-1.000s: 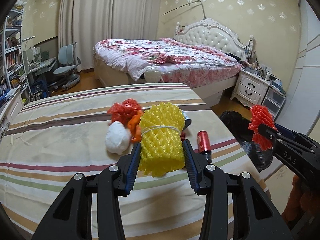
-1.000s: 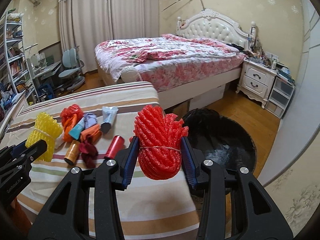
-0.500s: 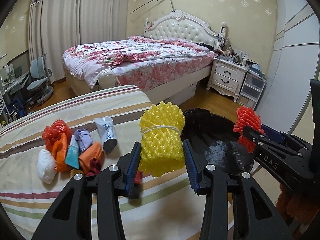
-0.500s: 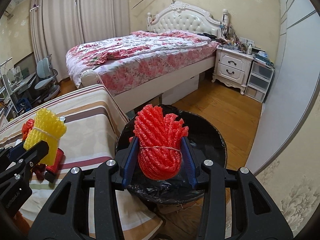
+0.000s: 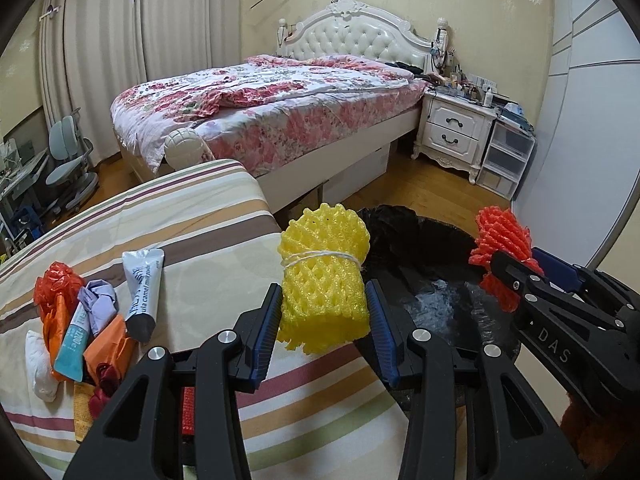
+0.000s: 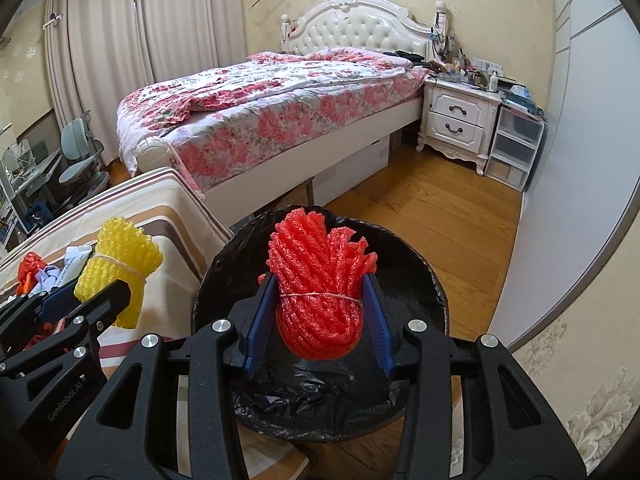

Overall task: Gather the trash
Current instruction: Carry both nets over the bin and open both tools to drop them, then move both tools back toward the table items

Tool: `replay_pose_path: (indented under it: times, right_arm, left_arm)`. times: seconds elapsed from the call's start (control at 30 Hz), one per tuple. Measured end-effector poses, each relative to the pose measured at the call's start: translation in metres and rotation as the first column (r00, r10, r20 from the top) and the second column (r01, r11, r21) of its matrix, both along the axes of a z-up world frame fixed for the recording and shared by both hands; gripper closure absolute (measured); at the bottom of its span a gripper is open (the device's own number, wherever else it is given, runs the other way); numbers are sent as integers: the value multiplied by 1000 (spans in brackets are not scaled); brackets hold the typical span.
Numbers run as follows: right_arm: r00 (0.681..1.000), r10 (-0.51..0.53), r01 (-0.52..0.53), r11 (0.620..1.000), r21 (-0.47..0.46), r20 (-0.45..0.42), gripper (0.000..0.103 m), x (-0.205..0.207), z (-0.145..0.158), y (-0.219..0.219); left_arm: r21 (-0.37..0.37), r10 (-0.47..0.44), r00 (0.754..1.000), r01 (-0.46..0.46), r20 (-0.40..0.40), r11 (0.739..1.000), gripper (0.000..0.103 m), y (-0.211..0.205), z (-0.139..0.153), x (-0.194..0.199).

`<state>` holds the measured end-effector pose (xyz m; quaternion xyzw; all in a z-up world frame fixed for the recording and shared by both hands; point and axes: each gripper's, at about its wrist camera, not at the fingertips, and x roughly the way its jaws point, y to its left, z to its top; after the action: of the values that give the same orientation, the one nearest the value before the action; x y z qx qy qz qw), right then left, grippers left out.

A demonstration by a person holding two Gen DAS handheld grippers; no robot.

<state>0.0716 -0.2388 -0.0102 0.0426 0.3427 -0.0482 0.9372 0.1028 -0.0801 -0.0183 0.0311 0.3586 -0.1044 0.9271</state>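
Note:
My left gripper [image 5: 323, 307] is shut on a yellow foam net bundle [image 5: 324, 272] tied with string, held over the striped table's right edge beside the bin. My right gripper [image 6: 320, 307] is shut on a red foam net bundle [image 6: 320, 284], hanging above the black-lined trash bin [image 6: 420, 276]. In the left wrist view the bin [image 5: 440, 272] lies just right of the yellow bundle, and the red bundle [image 5: 504, 248] shows further right. In the right wrist view the yellow bundle [image 6: 120, 268] shows at the left.
A heap of trash remains on the striped table [image 5: 192, 216]: a grey tube [image 5: 140, 288], orange wrappers [image 5: 108, 344], a red bag [image 5: 52, 284], a white wad [image 5: 38, 364], a teal tube [image 5: 72, 344]. A bed [image 6: 280, 96], nightstand [image 6: 460, 120] and wooden floor [image 6: 460, 216] lie beyond.
Both grippers have swung to the right, away from the trash heap on the table and toward the bin. The red bundle now hangs over the bin; the yellow one has reached the table's edge.

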Motion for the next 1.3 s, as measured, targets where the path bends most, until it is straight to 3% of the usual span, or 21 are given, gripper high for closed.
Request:
replay_pose_path:
  times: [0.5,0.77,1.3]
  right_arm:
    - [999,-49,50,999,6,-14,58,20,-11,-19]
    - [996,-82,83,996,17,-14,46,21,-13,-29]
    - [996,-92,92,996,-5,2,37,3,-3,-17]
  left_arm:
    - [32,6,1000,-5,-21,999,59,-24,-10,23]
    - [37,9,1000,-8,-21,999,32,-28,-13,23]
    - [37,58,998,-58,-7,998,28,-5,-1,6]
